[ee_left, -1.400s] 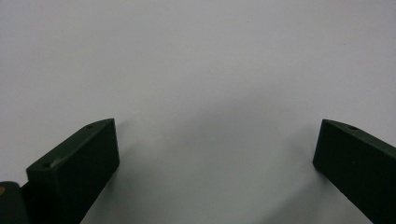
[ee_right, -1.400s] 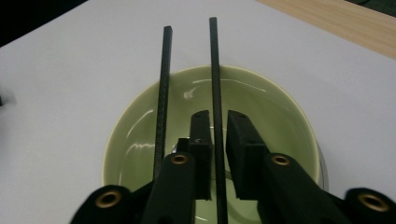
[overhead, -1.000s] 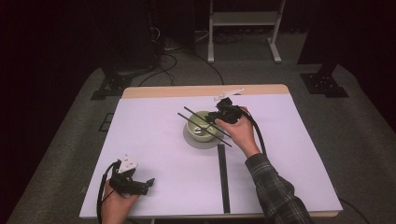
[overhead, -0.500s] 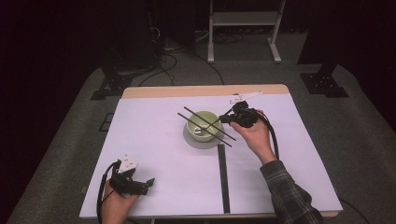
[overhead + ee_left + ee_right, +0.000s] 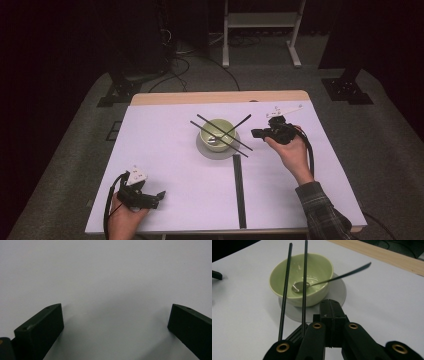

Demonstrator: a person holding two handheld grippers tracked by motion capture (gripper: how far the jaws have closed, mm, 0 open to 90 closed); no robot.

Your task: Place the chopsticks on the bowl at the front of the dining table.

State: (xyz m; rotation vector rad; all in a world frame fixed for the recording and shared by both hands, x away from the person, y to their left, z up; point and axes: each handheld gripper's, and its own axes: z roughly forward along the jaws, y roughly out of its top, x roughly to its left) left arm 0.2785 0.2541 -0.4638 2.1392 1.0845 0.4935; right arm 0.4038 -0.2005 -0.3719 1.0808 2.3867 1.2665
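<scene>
A pale green bowl [image 5: 218,131] stands on a grey saucer [image 5: 210,150] at the middle of the white table. Two black chopsticks [image 5: 220,135] lie side by side across its rim. A metal spoon [image 5: 239,124] rests in the bowl with its handle leaning out to the right. My right gripper [image 5: 256,133] hovers just right of the saucer, pointing at the bowl, shut with nothing in it. In the right gripper view the shut jaws [image 5: 331,311] face the bowl [image 5: 299,277], chopsticks [image 5: 304,282] and spoon [image 5: 332,278]. My left gripper [image 5: 159,196] rests open near the front left edge, with bare table between its jaws [image 5: 116,320].
A black strip [image 5: 239,185] runs from the saucer toward the front edge of the white table cover [image 5: 165,150]. A wooden band [image 5: 220,97] edges the far side. Beyond it are dark floor, cables and a white stand [image 5: 260,30].
My right gripper has drawn back to the right from above the bowl and a little toward the person. The spoon's handle now stands free of it. The left gripper has not moved.
</scene>
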